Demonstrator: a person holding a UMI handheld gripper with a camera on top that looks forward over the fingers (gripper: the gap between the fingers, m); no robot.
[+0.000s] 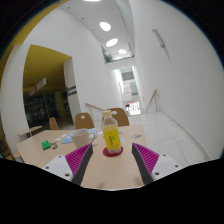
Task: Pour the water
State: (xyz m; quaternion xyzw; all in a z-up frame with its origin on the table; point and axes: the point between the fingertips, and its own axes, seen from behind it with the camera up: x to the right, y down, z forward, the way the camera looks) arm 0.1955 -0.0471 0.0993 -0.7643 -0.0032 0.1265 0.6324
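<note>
Two things matter here: the bottle (111,134) with the yellow cap standing on a red coaster (113,154), and the pale cup (81,137) just to its left. The tongs (112,163) are spread wide and holding nothing; the bottle stands just ahead of the magenta pads (146,157), roughly centred on the gap, with clear space either side.

What could go wrong, I'd guess: the bottle is tall and narrow, so a finger nudging it off-centre on the way in could tip it, maybe into the cup since they're so near. Grabbing too high near the cap could make it swing when tilted.

Room-wise the surface (110,172) is bare right in front, so a straight approach looks fine. Chairs (121,116) sit beyond the far edge, and green stuff (47,145) lies further left, well apart.
</note>
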